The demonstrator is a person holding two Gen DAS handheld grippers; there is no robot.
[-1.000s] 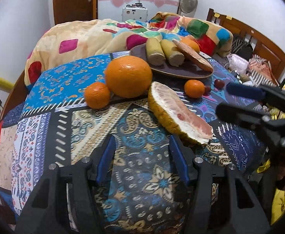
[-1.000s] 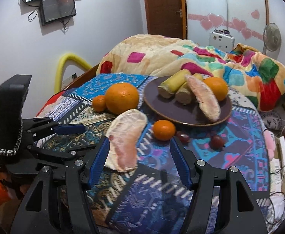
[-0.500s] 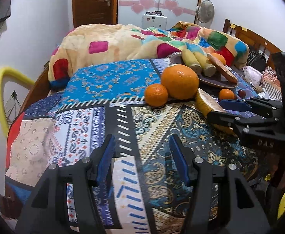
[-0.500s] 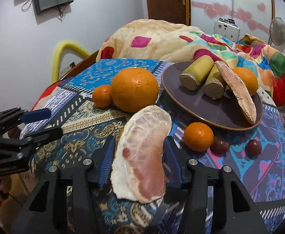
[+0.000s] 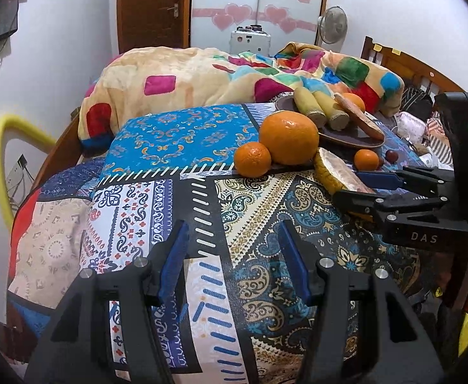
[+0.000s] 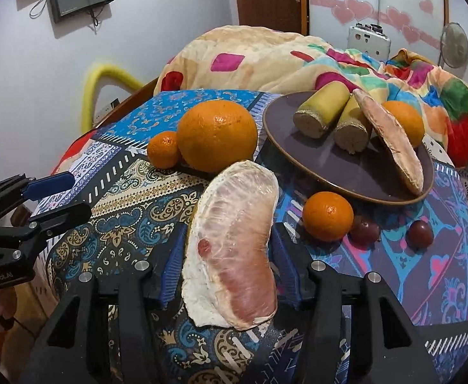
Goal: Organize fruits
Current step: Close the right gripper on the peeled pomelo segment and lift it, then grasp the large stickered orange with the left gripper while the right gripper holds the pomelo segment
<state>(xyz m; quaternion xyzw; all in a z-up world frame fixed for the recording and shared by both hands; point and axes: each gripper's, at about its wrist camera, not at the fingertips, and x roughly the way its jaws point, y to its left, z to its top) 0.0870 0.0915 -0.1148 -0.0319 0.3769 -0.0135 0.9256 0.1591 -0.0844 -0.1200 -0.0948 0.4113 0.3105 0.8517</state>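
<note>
My right gripper (image 6: 227, 256) brackets the wrapped pomelo wedge (image 6: 234, 246), blue pads at its flanks; whether they grip yet I cannot tell. My left gripper (image 5: 234, 256) hangs wide and empty over the quilt (image 5: 265, 224). Beyond, 3 oranges and 2 dark fruits wait off the plate (image 6: 377, 182), which holds 4 pieces.

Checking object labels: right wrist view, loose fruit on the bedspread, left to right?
small orange → big orange → pomelo wedge between the right gripper fingers → orange → dark round fruit → second dark fruit
</note>
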